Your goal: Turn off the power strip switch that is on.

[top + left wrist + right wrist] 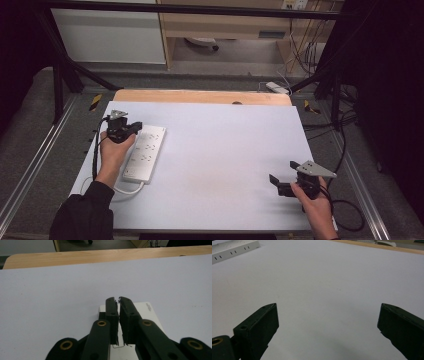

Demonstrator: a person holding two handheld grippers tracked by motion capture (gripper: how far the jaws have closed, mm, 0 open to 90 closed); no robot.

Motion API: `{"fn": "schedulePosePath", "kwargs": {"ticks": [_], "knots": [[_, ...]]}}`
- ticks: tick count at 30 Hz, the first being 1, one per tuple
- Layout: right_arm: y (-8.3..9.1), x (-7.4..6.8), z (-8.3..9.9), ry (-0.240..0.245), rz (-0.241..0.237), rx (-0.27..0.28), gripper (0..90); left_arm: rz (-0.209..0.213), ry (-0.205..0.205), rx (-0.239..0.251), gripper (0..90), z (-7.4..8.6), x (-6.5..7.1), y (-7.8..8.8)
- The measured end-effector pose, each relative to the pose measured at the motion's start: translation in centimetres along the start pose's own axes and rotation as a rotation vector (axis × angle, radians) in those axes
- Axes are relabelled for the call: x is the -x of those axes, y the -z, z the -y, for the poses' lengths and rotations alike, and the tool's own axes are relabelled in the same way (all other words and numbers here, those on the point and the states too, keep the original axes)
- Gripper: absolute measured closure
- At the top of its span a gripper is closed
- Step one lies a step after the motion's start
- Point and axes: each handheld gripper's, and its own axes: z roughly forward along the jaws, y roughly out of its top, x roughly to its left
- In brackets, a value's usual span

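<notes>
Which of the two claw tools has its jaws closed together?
The left gripper, held over the white power strip at the table's left. Its jaws are nearly touching, with nothing between them, while the right gripper has its jaws wide apart.

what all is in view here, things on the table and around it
power strip: 1, white, left part of the table, lengthwise away from the person, its white cord running off the near end
table sheet: 1, pale grey-white, covers nearly the whole tabletop
wooden tabletop: 1, light wood, bare strip along the far edge
frame rails: black, across the top and down both sides
cabinet: 1, white, on the floor beyond the table at left
left tongs: 1, black, over the far end of the power strip, jaws shut with nothing seen between them
right tongs: 1, black, near right part of the table, jaws wide open over bare sheet
hands: 2, one on each tongs, dark sleeve on the left arm
</notes>
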Motion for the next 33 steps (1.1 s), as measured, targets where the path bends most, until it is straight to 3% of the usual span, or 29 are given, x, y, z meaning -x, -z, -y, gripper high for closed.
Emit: {"fn": "schedulePosePath", "kwargs": {"ticks": [11,24,33], "knots": [[0.0,0.0,0.0,0.002,0.000,0.001,4.0,0.027,0.007,-0.031,90.0,0.3,-0.3,-0.6],[0.0,-0.1,0.0,0.003,-0.003,0.001,4.0,-0.008,0.024,-0.028,90.0,0.5,-1.0,-0.8],[0.0,-0.1,0.0,0.006,-0.004,0.000,4.0,-0.004,0.018,-0.037,90.0,0.5,-1.0,-1.0]]}}
